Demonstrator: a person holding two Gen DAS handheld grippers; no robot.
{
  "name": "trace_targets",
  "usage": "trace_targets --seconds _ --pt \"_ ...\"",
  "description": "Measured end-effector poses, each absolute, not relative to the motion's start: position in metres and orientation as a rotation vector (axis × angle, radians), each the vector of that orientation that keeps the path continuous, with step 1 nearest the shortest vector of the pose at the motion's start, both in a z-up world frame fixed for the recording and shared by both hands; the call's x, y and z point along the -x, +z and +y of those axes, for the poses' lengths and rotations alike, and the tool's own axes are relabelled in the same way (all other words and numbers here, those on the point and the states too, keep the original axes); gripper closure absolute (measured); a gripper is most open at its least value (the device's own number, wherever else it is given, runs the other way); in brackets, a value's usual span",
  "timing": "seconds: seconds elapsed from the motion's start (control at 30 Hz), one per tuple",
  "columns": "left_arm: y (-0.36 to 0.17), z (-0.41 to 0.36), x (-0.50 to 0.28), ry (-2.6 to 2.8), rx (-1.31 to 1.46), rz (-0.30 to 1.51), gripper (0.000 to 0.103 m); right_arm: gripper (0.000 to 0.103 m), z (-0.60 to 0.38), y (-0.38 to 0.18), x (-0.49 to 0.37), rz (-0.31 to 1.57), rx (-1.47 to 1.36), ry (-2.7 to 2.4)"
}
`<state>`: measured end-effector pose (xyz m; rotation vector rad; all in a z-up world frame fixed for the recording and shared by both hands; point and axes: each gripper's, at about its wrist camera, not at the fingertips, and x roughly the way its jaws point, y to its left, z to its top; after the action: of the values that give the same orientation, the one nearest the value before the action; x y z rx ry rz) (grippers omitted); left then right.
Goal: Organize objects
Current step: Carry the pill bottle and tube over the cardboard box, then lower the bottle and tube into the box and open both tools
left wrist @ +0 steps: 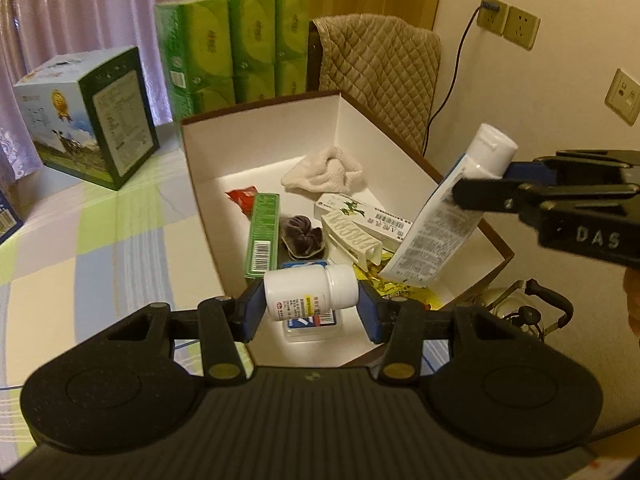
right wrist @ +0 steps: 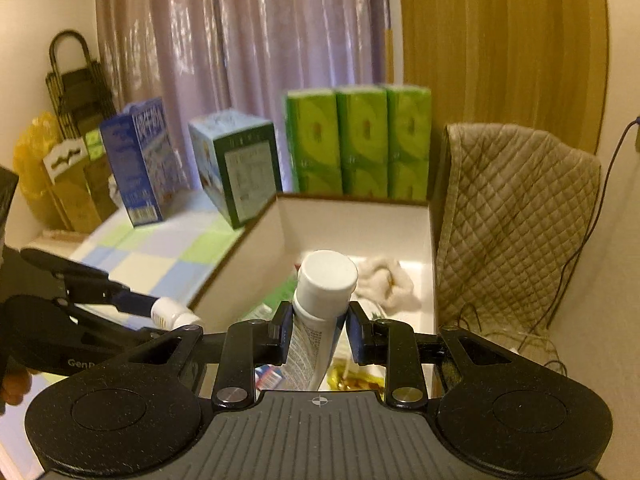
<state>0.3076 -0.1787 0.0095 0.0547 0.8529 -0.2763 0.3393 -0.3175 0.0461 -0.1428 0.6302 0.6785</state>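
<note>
Judging by what already lies inside, the sorting looks well advanced. The white box (left wrist: 264,148) holds a crumpled cloth (left wrist: 324,170) toward 12 o'clock, a green carton (left wrist: 262,236) at about 9, a dark pouch (left wrist: 302,236) and a pale hair clip (left wrist: 352,238) near the middle, a white medicine carton (left wrist: 362,216) beside them, some yellow wrapping (left wrist: 394,290) at about 5, and a small blue-and-white pack (left wrist: 310,322) at 6.

Two items are not yet down. The left gripper (left wrist: 312,302) has its fingers clamped on a white pill bottle (left wrist: 310,290), lying sideways with its cap toward 3 o'clock, hanging over the box's near end just above the blue-and-white pack. The right gripper (right wrist: 316,330) pinches a white tube (right wrist: 318,320) just under its cap; in the left wrist view the tube (left wrist: 444,216) slants cap-up over the box's 3 o'clock wall, its flat end close above the yellow wrapping.

What remains, as far as can be seen, is setting both down inside. The milk cartons (left wrist: 86,120) and green tissue packs (left wrist: 236,48) stand on the checked tabletop (left wrist: 100,240) at 10 to 12 o'clock; whether they belong to the job I cannot tell.
</note>
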Motion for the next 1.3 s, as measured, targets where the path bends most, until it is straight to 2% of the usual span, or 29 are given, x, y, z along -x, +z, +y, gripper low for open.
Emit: trace_targets --seconds 0.6,0.9,0.97,1.03,1.1,1.3 --pt "-0.020 -0.196 -0.342 -0.262 -0.065 0.940 0.059 0.077 -0.309 -0.006 -0.381 0.843 0.250 0.783" --pt "-0.022 -0.194 -0.346 -0.246 -0.064 0.948 0.059 0.077 -0.293 -0.027 -0.389 0.883 0.261 0.823" --pt "-0.022 -0.193 -0.346 -0.243 -0.062 0.948 0.059 0.075 -0.292 -0.028 -0.390 0.872 0.240 0.813" --pt "-0.021 -0.193 -0.346 -0.242 -0.061 0.948 0.059 0.064 -0.294 -0.027 -0.392 0.866 0.208 0.807" --pt "-0.022 -0.193 -0.346 -0.241 -0.060 0.950 0.059 0.058 -0.297 -0.025 -0.391 0.855 0.176 0.807" --pt "-0.024 -0.194 -0.346 -0.245 -0.064 0.959 0.059 0.055 -0.305 -0.021 -0.390 0.855 0.148 0.776"
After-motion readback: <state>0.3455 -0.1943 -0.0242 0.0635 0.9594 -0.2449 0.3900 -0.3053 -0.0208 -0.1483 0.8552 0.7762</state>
